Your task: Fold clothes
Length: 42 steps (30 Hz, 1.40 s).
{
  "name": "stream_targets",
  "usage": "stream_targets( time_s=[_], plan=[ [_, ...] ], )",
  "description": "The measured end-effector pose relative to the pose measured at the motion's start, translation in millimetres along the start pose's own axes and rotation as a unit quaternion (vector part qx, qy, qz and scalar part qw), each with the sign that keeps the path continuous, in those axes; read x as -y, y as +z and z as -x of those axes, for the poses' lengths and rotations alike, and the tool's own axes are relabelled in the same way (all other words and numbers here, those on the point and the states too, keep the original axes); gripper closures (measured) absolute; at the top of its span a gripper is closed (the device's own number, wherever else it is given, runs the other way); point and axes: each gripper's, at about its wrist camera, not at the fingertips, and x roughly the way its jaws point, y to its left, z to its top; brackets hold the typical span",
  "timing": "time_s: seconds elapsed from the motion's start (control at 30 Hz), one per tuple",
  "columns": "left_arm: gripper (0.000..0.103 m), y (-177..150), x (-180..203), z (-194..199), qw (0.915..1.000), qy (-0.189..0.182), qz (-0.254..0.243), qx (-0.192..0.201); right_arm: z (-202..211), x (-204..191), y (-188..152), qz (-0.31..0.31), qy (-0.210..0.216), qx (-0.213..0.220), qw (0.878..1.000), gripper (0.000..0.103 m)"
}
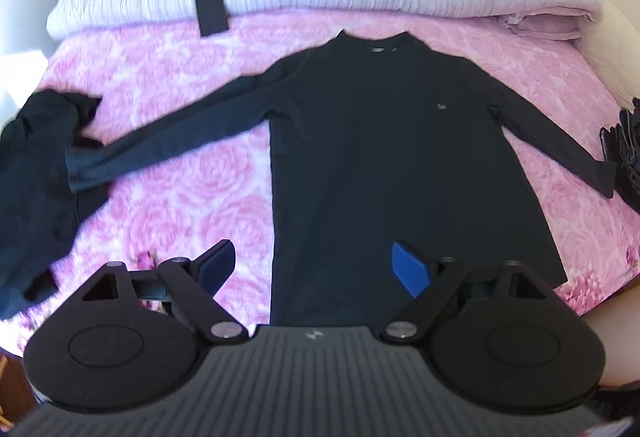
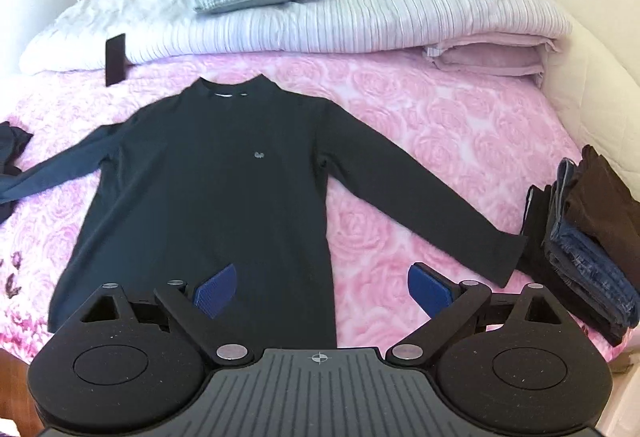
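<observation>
Currently the black long-sleeved top [image 2: 208, 173] lies flat and face-up on the pink bedspread [image 2: 420, 117] ahead of both released grippers, left gripper [image 1: 312, 265] and right gripper [image 2: 322, 289]; grasp cuffs squarely, folding sleeves inward without dragging the body.
</observation>
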Motion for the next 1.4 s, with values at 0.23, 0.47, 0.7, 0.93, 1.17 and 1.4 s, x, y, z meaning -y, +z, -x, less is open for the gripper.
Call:
stream_targets(
  time_s=[0.23, 0.47, 0.7, 0.93, 1.17, 1.4],
  plan=[
    [0.020, 9.7, 25.3, 15.5, 0.9991, 0.007, -0.028, 0.030, 16.4, 8.3, -7.3, -0.018, 0.011, -0.006, 1.000, 0.007],
    [0.020, 18.4, 43.7, 26.4, 0.9972, 0.012, -0.052, 0.052, 28.0, 16.8, -12.0, -0.037, 0.020, -0.004, 0.999, 0.007],
    [0.020, 19.0, 45.1, 28.7, 0.9966, 0.014, -0.061, 0.053, 27.3, 18.0, -13.5, -0.042, 0.025, -0.005, 0.999, 0.007],
    [0.020, 4.9, 34.0, 37.0, 0.9975, 0.032, -0.046, 0.044, 16.0, 3.2, -13.4, -0.017, 0.041, -0.014, 0.999, 0.007],
    [0.020, -19.6, -5.4, 45.6, 0.9976, 0.061, -0.001, 0.032, 1.2, -35.7, -8.7, 0.033, 0.067, -0.025, 0.997, 0.007],
    [0.020, -33.4, -65.0, 51.4, 0.9951, 0.086, 0.035, 0.033, -11.2, -96.1, 4.6, 0.067, 0.085, -0.024, 0.994, 0.007]
  ],
)
